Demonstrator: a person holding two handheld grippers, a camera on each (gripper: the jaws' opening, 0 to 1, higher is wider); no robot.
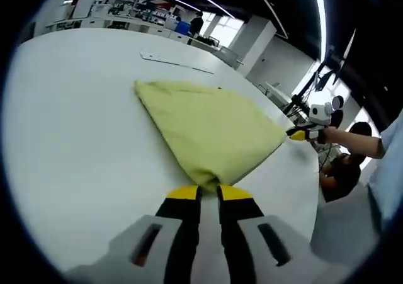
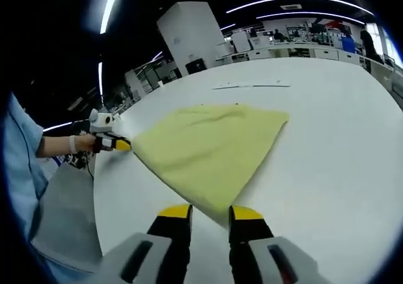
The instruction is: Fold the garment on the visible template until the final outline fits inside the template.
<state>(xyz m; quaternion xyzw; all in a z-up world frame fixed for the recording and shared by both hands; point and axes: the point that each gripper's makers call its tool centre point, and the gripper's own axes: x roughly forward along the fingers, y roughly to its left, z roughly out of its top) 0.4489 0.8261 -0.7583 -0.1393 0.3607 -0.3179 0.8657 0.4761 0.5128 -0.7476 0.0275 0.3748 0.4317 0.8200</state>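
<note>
While the yellow garment (image 1: 211,133) lies spread on the white table (image 1: 75,126), two of its corners are lifted off the surface, one by each gripper. In the left gripper view, the left gripper (image 1: 209,193) has its yellow-tipped jaws drawn nearly together on a bunched corner of the cloth, and the fabric fans out from there toward its far edge. The right gripper (image 1: 301,133) comes in from the right of that view, pinching the next corner at the table's near edge, with a hand (image 1: 332,135) behind it. In the right gripper view, the right gripper (image 2: 210,213) stands with its jaws a little apart and a point of the garment (image 2: 211,148) between them; the left gripper (image 2: 116,144) grips the corner at left. A thin pale strip (image 1: 176,62) lies on the table beyond the cloth, well apart from it.
</note>
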